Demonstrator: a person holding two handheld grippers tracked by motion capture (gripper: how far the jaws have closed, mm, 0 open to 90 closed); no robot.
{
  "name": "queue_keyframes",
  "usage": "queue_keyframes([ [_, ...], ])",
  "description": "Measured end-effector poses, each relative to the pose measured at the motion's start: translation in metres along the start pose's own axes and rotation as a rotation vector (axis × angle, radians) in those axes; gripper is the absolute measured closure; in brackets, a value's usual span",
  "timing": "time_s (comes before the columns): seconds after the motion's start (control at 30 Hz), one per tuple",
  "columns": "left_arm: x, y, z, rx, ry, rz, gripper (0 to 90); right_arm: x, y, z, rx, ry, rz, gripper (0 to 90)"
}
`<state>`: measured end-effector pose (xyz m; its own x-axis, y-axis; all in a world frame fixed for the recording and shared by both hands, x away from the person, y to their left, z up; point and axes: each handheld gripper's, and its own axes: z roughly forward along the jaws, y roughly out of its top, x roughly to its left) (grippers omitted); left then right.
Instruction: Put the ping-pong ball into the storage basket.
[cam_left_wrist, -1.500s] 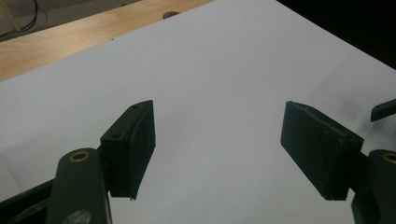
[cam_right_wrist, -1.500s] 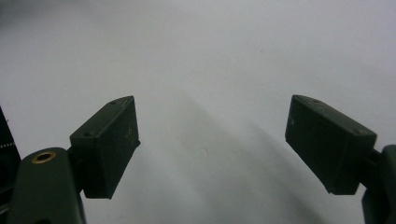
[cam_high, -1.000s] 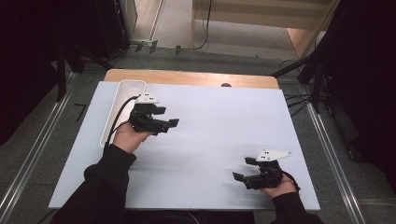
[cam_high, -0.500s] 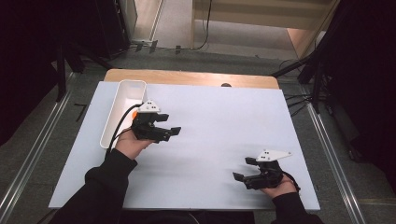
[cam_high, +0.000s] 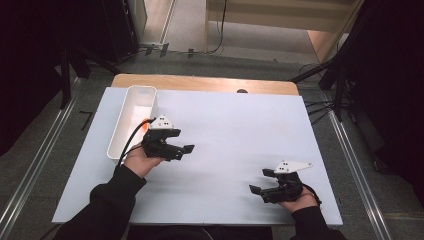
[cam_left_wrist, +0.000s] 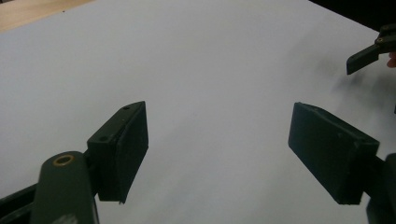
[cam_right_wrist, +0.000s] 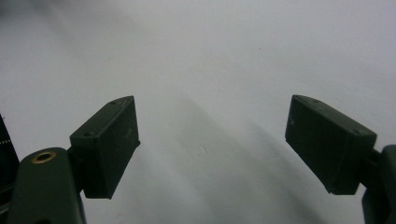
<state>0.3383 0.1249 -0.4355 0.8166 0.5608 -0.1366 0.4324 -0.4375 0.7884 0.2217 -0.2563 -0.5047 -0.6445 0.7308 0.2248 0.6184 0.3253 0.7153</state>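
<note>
Starting at the left edge: there's a white bin sitting on the tabletop, long side running away from the person. Something small and orange peeks out at its near right wall, just behind the left tool (can't tell what it is, or whether it's inside the bin or beside it).

The left tool sits just to the right of that bin, low over the bare sheet and pointing toward the middle. In the left gripper view its jaws are spread wide with nothing between them, just white surface.

Over to the right, well apart from all that, the right tool hangs near the front edge, aimed left. Same story in the right gripper view: jaws gaping, nothing gripped, plain tabletop underneath.

So progress-wise, my read is there's no grasp on anything right now. Neither hand has picked anything up, and the open sheet has nothing loose on it. If the work involves that bin, whatever's left looks like it belongs to the left hand, since it's the near one.
</note>
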Motion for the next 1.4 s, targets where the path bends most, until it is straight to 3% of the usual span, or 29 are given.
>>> queue_keyframes([
  [0.13, -0.001, -0.005, 0.002, 0.005, -0.025, -0.001, 20.5, 0.000, 0.000, 0.001, 0.003, 0.001, -0.003, 15.9],
  [0.27, -0.003, -0.008, 0.001, 0.008, -0.027, 0.022, 20.5, 0.000, 0.000, 0.000, 0.003, 0.001, -0.003, 15.9],
  [0.6, -0.006, -0.016, -0.001, 0.027, -0.032, 0.034, 20.5, 0.001, 0.000, 0.001, 0.008, 0.001, 0.000, 15.9],
  [0.93, -0.018, -0.025, -0.005, 0.034, -0.032, 0.086, 20.5, 0.001, 0.000, 0.001, 0.009, 0.002, -0.002, 15.9],
  [1.4, -0.023, -0.036, -0.006, 0.053, -0.059, 0.085, 20.7, 0.000, 0.000, 0.001, 0.011, 0.001, -0.003, 16.0],
])
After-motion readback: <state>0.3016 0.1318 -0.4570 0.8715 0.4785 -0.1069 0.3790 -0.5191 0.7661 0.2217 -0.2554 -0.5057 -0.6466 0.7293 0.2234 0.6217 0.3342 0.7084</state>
